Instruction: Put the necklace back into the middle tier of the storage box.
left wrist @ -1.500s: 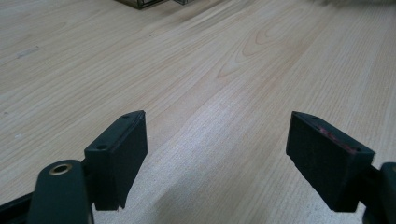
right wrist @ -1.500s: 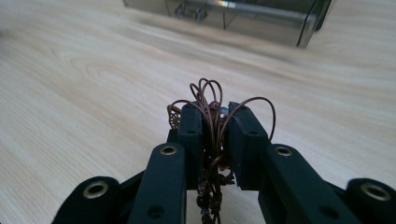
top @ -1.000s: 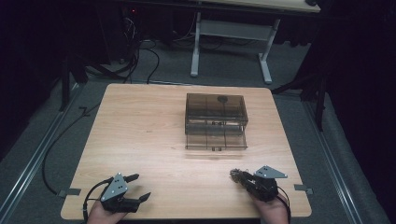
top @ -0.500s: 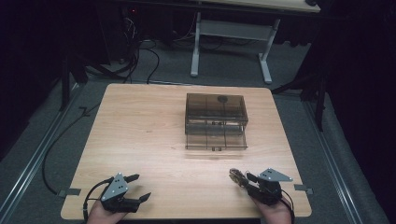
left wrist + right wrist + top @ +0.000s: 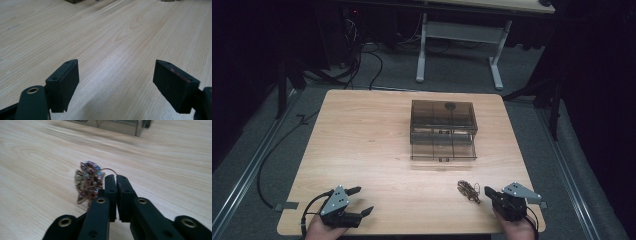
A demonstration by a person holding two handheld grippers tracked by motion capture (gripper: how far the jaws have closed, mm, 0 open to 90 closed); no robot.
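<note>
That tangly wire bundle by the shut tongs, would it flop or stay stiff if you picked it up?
The wire bundle looks like thin loose loops with small shiny bits, so it would probably droop and dangle. It seems light, likely sliding on the smooth table if pushed. Loops might snag on the right tongs.

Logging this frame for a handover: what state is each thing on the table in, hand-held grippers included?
Left hand-held gripper: open, nothing between its jaws.
Right hand-held gripper: shut, jaws just closed, empty, beside the tangle.
Tangle of beaded wire: lying loose on the table.
Smoky clear drawer box: upright, bottom drawer pulled out, upper one closed.
</note>
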